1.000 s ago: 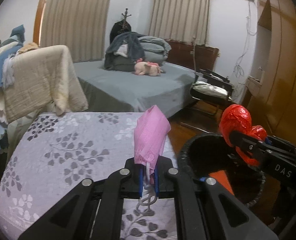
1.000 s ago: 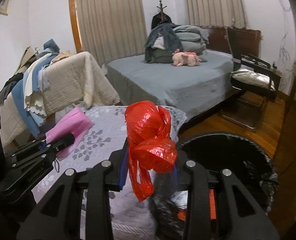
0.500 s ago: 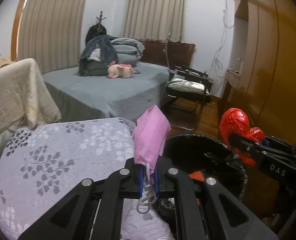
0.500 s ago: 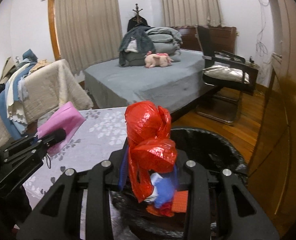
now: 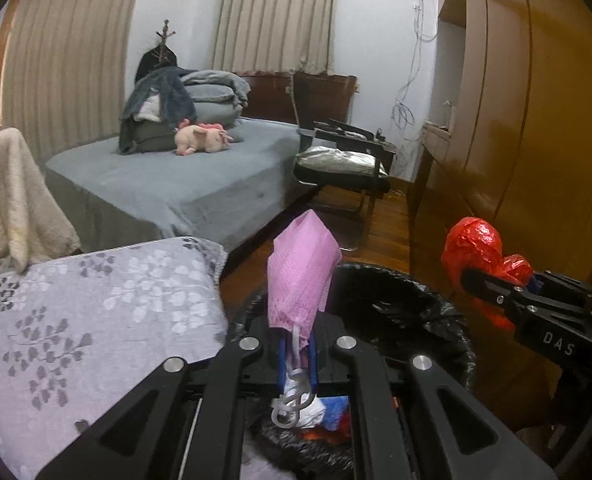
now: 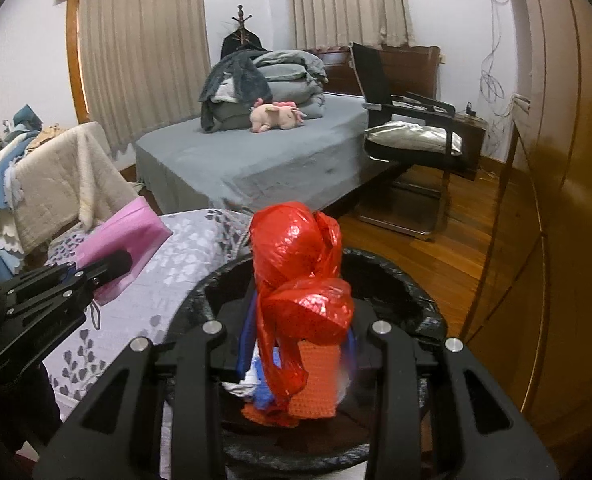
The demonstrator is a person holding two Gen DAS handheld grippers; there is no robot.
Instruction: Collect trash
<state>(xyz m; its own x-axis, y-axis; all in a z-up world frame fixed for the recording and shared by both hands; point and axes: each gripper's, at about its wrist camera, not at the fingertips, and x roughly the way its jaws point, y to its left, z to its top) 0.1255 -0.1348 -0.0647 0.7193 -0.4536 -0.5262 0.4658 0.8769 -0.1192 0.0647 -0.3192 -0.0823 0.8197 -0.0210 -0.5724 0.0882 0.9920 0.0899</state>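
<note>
Change since a second ago: both of my grippers have swung right, off the floral-covered surface [image 5: 95,312] and toward the black-lined bin [image 6: 396,280]. Then the bin sat at the right edge of the left view; now its mouth lies directly under and ahead of both sets of fingers. The grips themselves are unchanged.

Left of the bin: the surface with its grey leaf-print cover, its corner just beside the bin rim. My left gripper [image 5: 296,354] points downward at a slant over the near-left part of the bin. Its fingers are pinched nearly together on the pink face mask [image 5: 300,272]; the mask stands upright above them and its white ear loop dangles below, over the bin's contents.

Over the bin: my right gripper [image 6: 296,344], also tilted downward, fingers set narrow and clamped on the knotted red plastic bag [image 6: 300,276]. The bag bulges above the fingers, with a loose tail hanging down into the bin mouth. Inside the bin, below it: orange, blue and white trash.
</note>
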